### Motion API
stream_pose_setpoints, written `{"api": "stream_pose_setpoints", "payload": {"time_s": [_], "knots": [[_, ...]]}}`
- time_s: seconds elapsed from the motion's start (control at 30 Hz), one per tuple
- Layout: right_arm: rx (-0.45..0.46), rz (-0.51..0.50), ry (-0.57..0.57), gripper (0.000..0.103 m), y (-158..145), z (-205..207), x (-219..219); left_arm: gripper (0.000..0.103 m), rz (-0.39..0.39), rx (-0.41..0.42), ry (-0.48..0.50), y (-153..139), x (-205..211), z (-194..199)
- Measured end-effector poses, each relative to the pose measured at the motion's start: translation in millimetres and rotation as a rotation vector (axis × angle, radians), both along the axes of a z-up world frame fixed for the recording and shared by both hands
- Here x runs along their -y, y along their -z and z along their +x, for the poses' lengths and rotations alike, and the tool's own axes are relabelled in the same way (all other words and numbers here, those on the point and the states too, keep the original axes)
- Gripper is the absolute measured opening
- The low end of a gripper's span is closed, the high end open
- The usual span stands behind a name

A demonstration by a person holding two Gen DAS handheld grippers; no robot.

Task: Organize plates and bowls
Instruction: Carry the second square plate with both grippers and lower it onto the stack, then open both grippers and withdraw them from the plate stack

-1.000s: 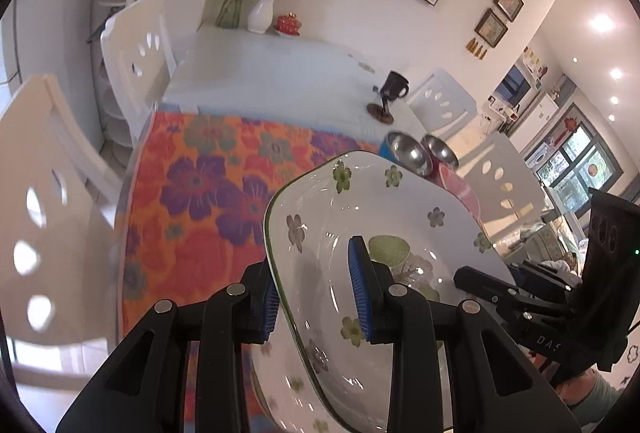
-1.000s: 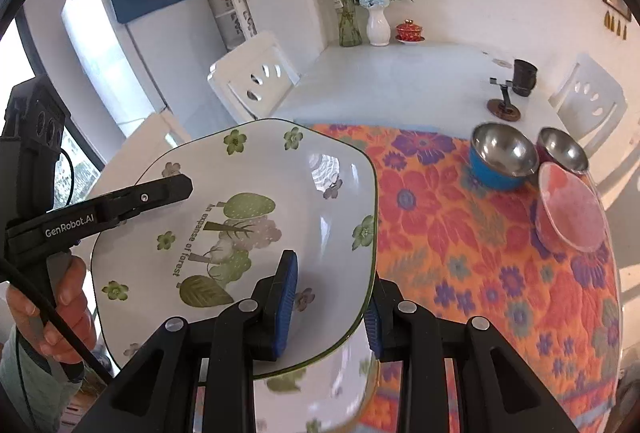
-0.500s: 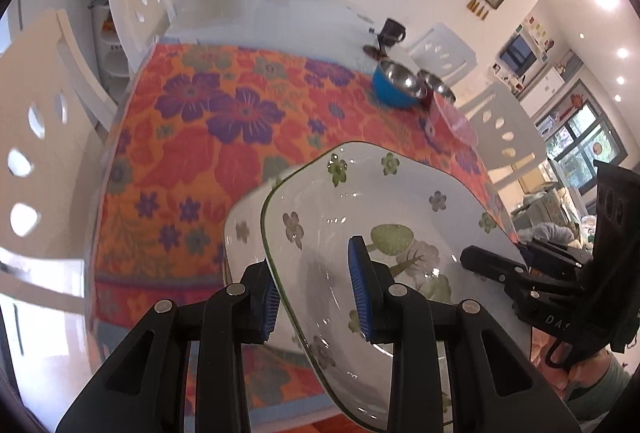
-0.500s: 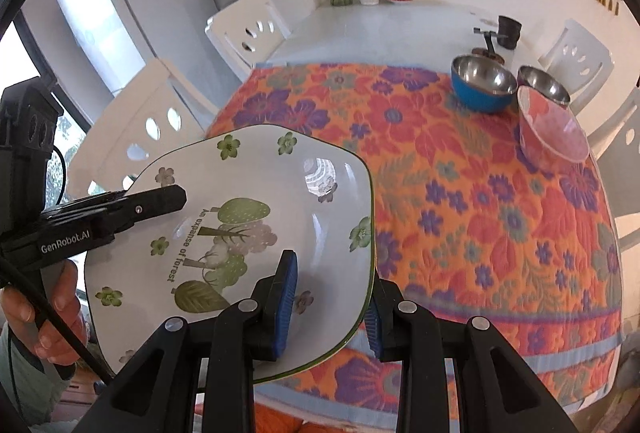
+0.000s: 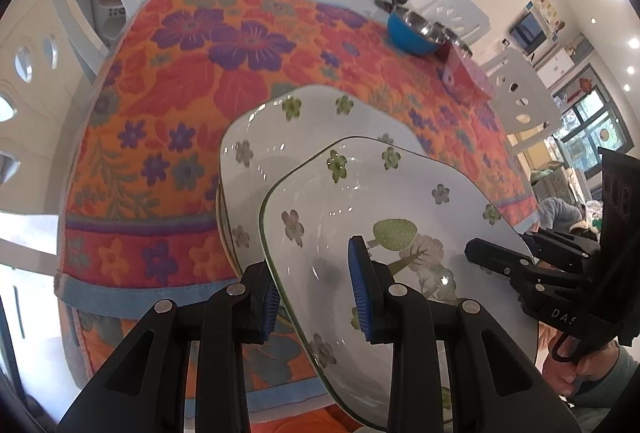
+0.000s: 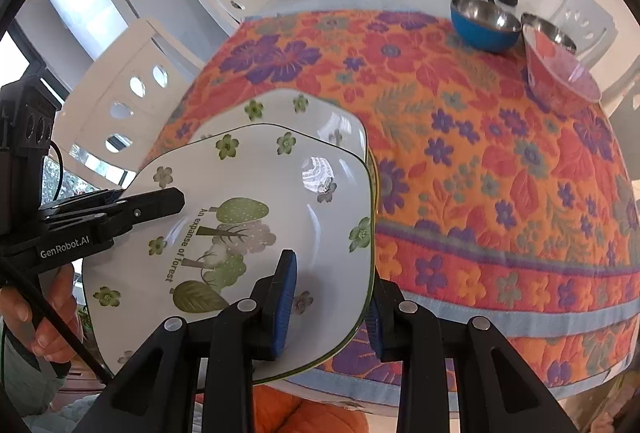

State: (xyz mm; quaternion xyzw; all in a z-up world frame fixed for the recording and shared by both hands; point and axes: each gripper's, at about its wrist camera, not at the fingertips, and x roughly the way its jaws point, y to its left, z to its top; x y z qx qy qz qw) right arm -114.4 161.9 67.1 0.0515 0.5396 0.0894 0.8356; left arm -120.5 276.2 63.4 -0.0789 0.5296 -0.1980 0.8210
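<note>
Both claws, left claw (image 5: 316,293) and right claw (image 6: 330,307), clamp opposite rims of the forest-print plate (image 6: 240,229); glazed, slippery, fragile, so grip stays on the rim.

The held plate (image 6: 240,225) is glossy glazed ceramic. The tablecloth (image 6: 500,161) looks quilted, matt. The blue bowl (image 6: 482,23) gleams polished metal inside; each hand-held gripper (image 6: 328,309) is matt black plastic.

Two flower-printed plates show: one held plate (image 6: 256,233) and a second plate (image 6: 316,113) lying under it on the tablecloth. Three bowls stand at the far side: a blue bowl (image 6: 484,25), a steel bowl (image 6: 554,33) and a pink bowl (image 6: 560,73). Two grippers appear, left gripper (image 5: 316,293) and right gripper (image 6: 332,309).
</note>
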Motion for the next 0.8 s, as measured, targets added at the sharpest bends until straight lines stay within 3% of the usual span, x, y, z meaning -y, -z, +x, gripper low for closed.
{"api": "stream_pose_setpoints", "payload": {"time_s": [0.43, 0.8], "knots": [[-0.041, 0.002, 0.029, 0.03, 17, 15, 0, 0.027, 0.008, -0.032, 0.008, 17, -4, 20], [-0.06, 0.0, 0.048, 0.03, 22, 34, 2, 0.03, 0.01, -0.028, -0.017, 7, -16, 51]]}}
